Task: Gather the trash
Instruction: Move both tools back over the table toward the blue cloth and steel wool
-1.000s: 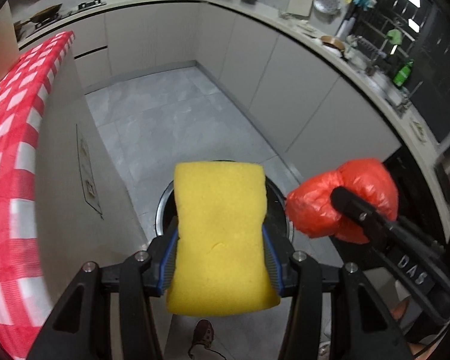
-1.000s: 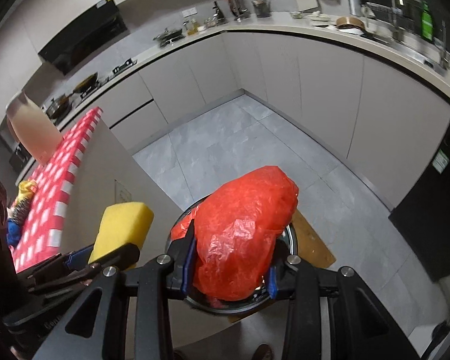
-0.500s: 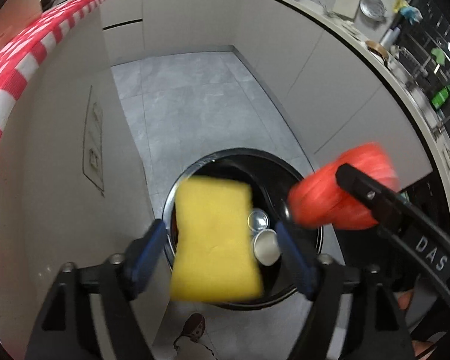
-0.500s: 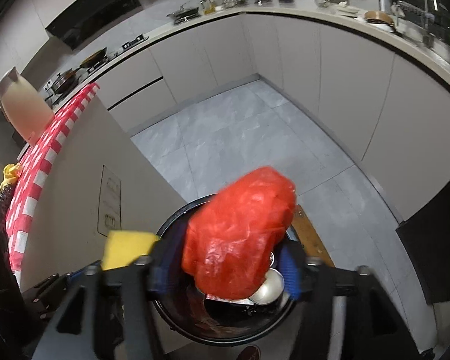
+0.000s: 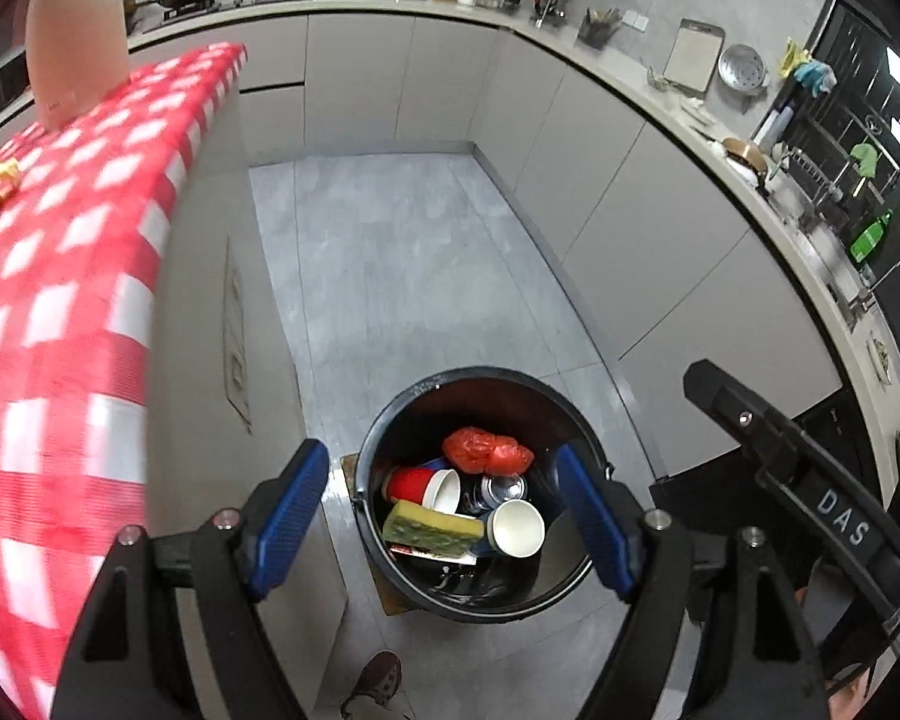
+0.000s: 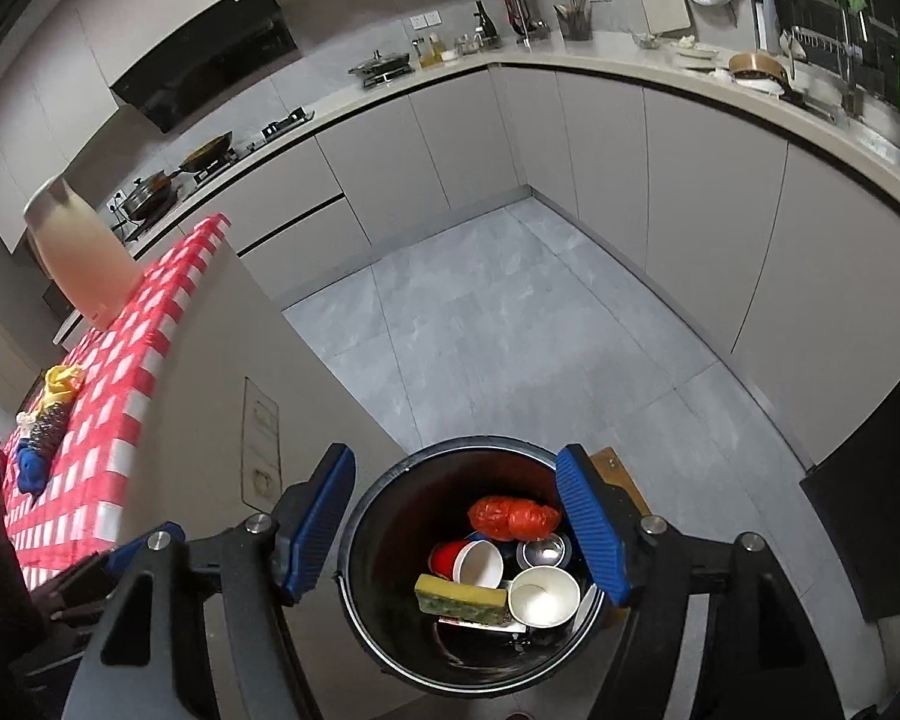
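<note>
A black round trash bin [image 5: 390, 426] [image 6: 366, 516] stands on the floor below both grippers. Inside it lie a yellow sponge [image 5: 432, 525] [image 6: 459, 597], a crumpled red plastic bag [image 5: 486, 450] [image 6: 513, 516], a red cup [image 5: 420, 486] [image 6: 465, 561], a white paper cup [image 5: 515, 528] [image 6: 543, 597] and a metal can [image 5: 501, 489] [image 6: 546, 552]. My left gripper [image 5: 444, 516] is open and empty above the bin. My right gripper [image 6: 456, 525] is open and empty above the bin; one of its fingers shows in the left wrist view [image 5: 768, 438].
A counter with a red-and-white checked cloth [image 5: 60, 276] [image 6: 114, 360] stands to the left, with a beige jug [image 6: 78, 252] and several leftover items [image 6: 45, 420] on it. Grey cabinets [image 6: 660, 192] line the far wall and right side. A wooden board [image 6: 618, 471] lies under the bin.
Both grippers opened. The yellow sponge fell from my left gripper and the red bag fell from my right gripper; both now lie in the bin. Both cameras tilted up and back.
</note>
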`<action>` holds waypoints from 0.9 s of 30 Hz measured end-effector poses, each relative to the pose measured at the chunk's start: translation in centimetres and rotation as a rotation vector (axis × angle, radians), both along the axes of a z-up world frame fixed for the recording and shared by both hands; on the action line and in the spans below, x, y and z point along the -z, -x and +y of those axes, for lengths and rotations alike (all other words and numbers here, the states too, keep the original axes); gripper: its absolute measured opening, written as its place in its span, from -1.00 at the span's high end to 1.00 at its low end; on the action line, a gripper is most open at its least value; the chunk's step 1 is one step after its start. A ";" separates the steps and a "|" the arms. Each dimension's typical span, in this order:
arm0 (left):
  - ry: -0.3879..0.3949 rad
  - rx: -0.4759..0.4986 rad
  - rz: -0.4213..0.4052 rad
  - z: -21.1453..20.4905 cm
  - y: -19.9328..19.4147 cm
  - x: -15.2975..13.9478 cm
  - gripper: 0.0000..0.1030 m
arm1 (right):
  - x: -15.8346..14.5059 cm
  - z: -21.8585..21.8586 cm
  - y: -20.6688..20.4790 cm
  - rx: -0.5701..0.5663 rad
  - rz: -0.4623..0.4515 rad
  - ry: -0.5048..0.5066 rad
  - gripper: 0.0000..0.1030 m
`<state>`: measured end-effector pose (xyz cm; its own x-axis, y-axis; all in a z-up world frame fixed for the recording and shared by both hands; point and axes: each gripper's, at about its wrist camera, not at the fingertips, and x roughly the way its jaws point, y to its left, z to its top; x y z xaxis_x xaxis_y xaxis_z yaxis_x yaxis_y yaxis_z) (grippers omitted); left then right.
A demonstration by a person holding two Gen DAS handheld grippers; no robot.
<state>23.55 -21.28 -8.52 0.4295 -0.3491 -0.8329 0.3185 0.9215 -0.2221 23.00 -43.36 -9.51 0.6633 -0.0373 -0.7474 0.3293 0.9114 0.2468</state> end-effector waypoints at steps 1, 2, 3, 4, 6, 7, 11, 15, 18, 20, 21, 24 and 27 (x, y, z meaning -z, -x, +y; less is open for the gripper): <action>0.003 -0.003 -0.007 0.4 0.2 -0.5 -0.55 | -0.6 0.2 0.3 0.000 -0.006 0.003 -0.39; 0.005 -0.002 -0.016 0.7 0.3 -1.0 -0.55 | -1.1 0.5 0.3 0.000 -0.013 0.006 -0.39; 0.004 -0.002 -0.025 1.0 0.4 -1.6 -0.55 | -1.6 0.8 0.3 0.000 -0.018 0.007 -0.39; 0.003 -0.003 -0.034 1.3 0.5 -2.2 -0.55 | -2.1 1.1 0.5 0.000 -0.021 0.007 -0.39; 0.007 -0.007 -0.052 2.2 0.8 -3.3 -0.55 | -2.9 1.7 0.7 -0.014 -0.018 -0.002 -0.39; 0.008 -0.010 -0.060 2.5 0.9 -3.8 -0.55 | -3.2 2.1 0.9 -0.021 -0.018 -0.005 -0.39; 0.006 -0.015 -0.081 4.1 1.3 -5.7 -0.55 | -4.7 4.2 1.3 -0.048 -0.018 0.000 -0.39; -0.002 -0.036 -0.119 6.3 1.7 -7.2 -0.55 | -5.8 6.7 1.3 -0.085 -0.022 -0.014 -0.39; -0.011 -0.064 -0.139 8.5 1.8 -7.9 -0.61 | -6.5 9.0 1.1 -0.121 -0.037 -0.014 -0.40; -0.015 -0.080 -0.150 9.8 1.9 -8.1 -0.61 | -6.8 10.6 0.8 -0.145 -0.049 -0.014 -0.40; -0.019 -0.088 -0.156 10.6 1.8 -8.1 -0.61 | -7.0 11.6 0.7 -0.158 -0.055 -0.014 -0.40; -0.028 -0.101 -0.162 13.5 1.8 -7.9 -0.61 | -7.3 14.4 0.1 -0.186 -0.071 -0.010 -0.41; -0.026 -0.112 -0.157 16.7 1.6 -7.7 -0.61 | -7.5 17.5 -0.5 -0.202 -0.078 -0.010 -0.41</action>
<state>21.91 -4.58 -0.84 0.5898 -0.2711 -0.7607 0.2426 0.9580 -0.1533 23.47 -25.84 -2.00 0.7121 0.1093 -0.6935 0.1198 0.9544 0.2735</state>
